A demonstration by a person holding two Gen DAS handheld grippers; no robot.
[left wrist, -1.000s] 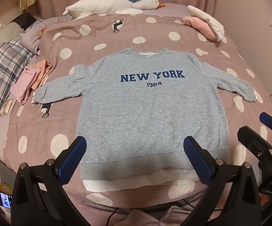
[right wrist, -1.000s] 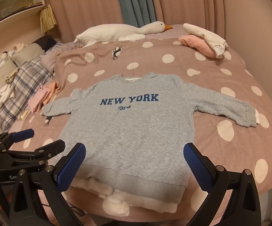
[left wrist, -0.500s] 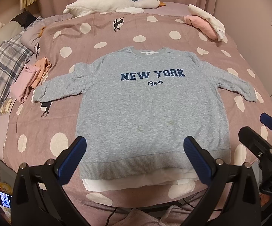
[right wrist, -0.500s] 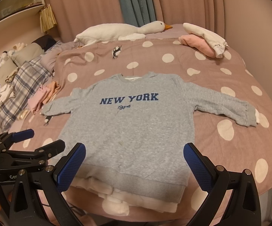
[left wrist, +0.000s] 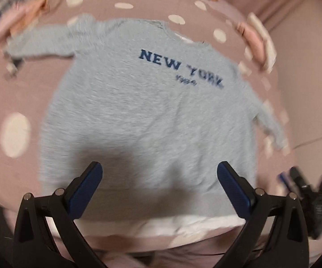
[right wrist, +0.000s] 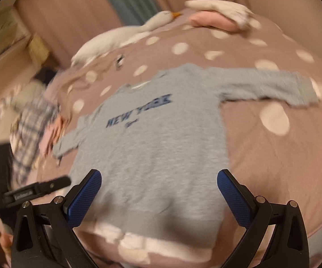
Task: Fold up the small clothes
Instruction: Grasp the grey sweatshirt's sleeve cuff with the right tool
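Note:
A grey sweatshirt with blue "NEW YORK" lettering lies flat, front up, on the pink polka-dot bed, both sleeves spread out. A white layer shows below its hem. My left gripper hovers open just above the hem area, nothing between its blue pads. Open too, my right gripper hangs over the lower part of the sweatshirt, holding nothing. Each gripper appears at the edge of the other's view. Both views are blurred by motion.
A white goose plush lies at the head of the bed. Pink and white folded clothes sit at the far right, pink and orange clothes at the left, beside a plaid blanket. Curtains hang behind.
Both grippers have dropped closer to the sweatshirt and tilted, the left view rolling clockwise and the right anticlockwise. The sweatshirt has not moved.

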